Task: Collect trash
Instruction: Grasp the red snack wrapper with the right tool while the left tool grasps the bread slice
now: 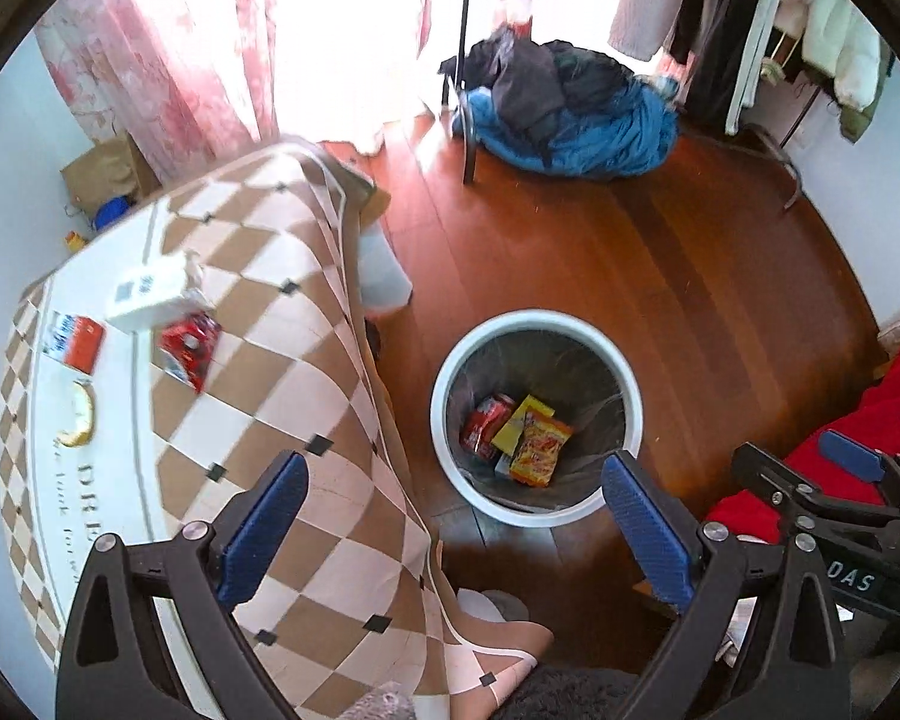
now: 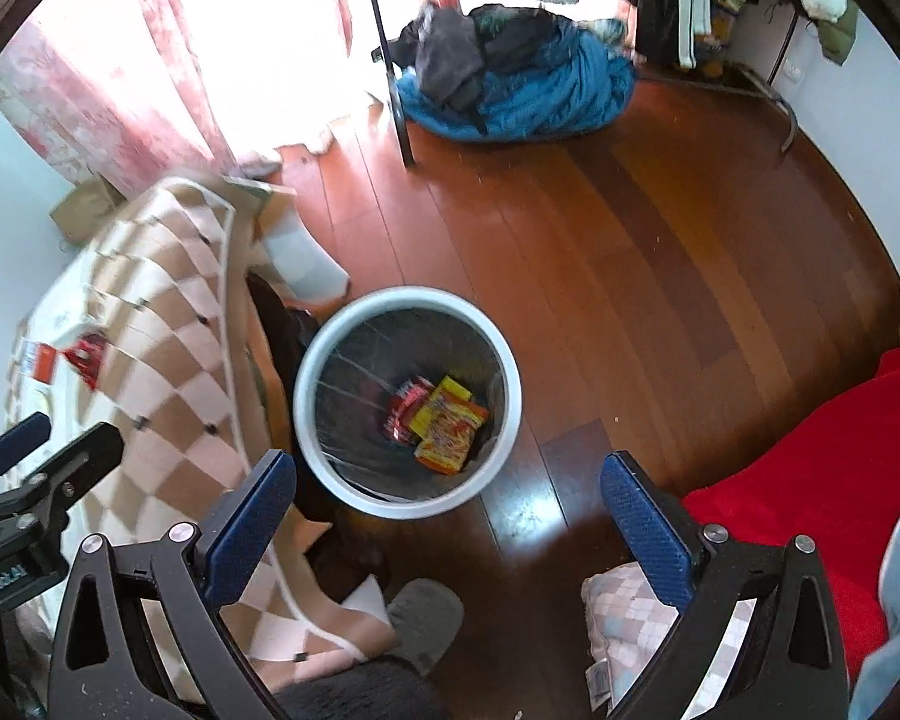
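Left gripper [image 1: 453, 489] and right gripper [image 2: 447, 483] both spread wide, holding nothing. White bin [image 2: 330, 330] below holds snack wrappers [image 2: 444, 429]; red packet [image 1: 189, 345] lies on table.

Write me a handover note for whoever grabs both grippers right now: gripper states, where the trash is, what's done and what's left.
Left gripper: open, empty, above the table edge and bin.
Right gripper: open, empty, over the floor near the bin.
White bin stands on the wood floor beside the table; several snack wrappers already lie inside.
Left on the checked tablecloth: red wrapper, red and white packet, white box, banana peel.
Next, likely: pick these up one by one and drop them in the bin.
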